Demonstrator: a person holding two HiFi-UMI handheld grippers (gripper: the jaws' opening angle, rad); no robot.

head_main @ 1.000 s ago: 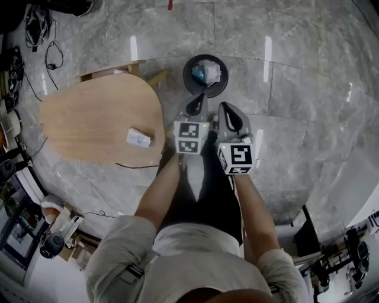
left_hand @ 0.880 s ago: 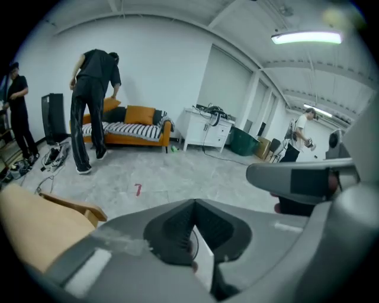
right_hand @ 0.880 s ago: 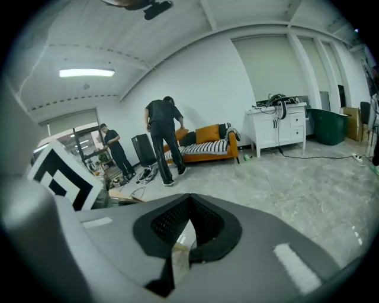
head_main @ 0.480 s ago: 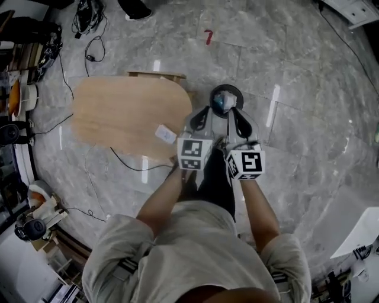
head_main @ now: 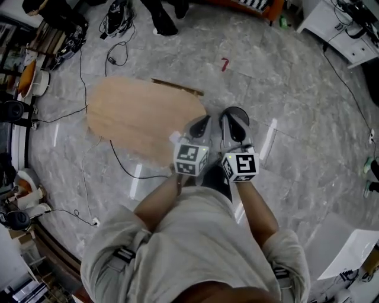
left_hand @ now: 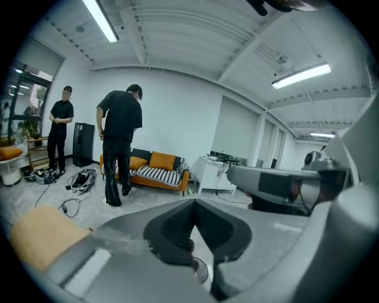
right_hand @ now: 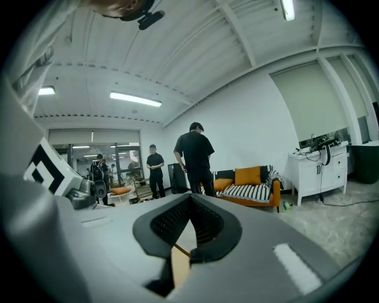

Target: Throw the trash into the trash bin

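Note:
I stand over a grey marble floor with both grippers raised side by side in front of me. My left gripper [head_main: 200,122] [left_hand: 194,202] is shut with nothing in it. My right gripper [head_main: 233,115] [right_hand: 190,196] is also shut and empty. The round black trash bin [head_main: 245,117] on the floor is mostly hidden behind the right gripper; a bit of its rim [left_hand: 202,273] shows between the left jaws. A small white piece of trash [head_main: 175,138] lies at the near edge of the oval wooden table [head_main: 136,112], just left of the left gripper.
Cables [head_main: 118,18] trail across the floor beyond the table, and gear clutters the left edge. Two people in black [left_hand: 120,148] [left_hand: 61,127] stand by an orange sofa [left_hand: 155,167]. A white cabinet [left_hand: 214,170] stands at its right.
Both grippers have risen together, still shut. The floor, table and bin look smaller and farther below. The bin, fully visible before, now sits behind the grippers.

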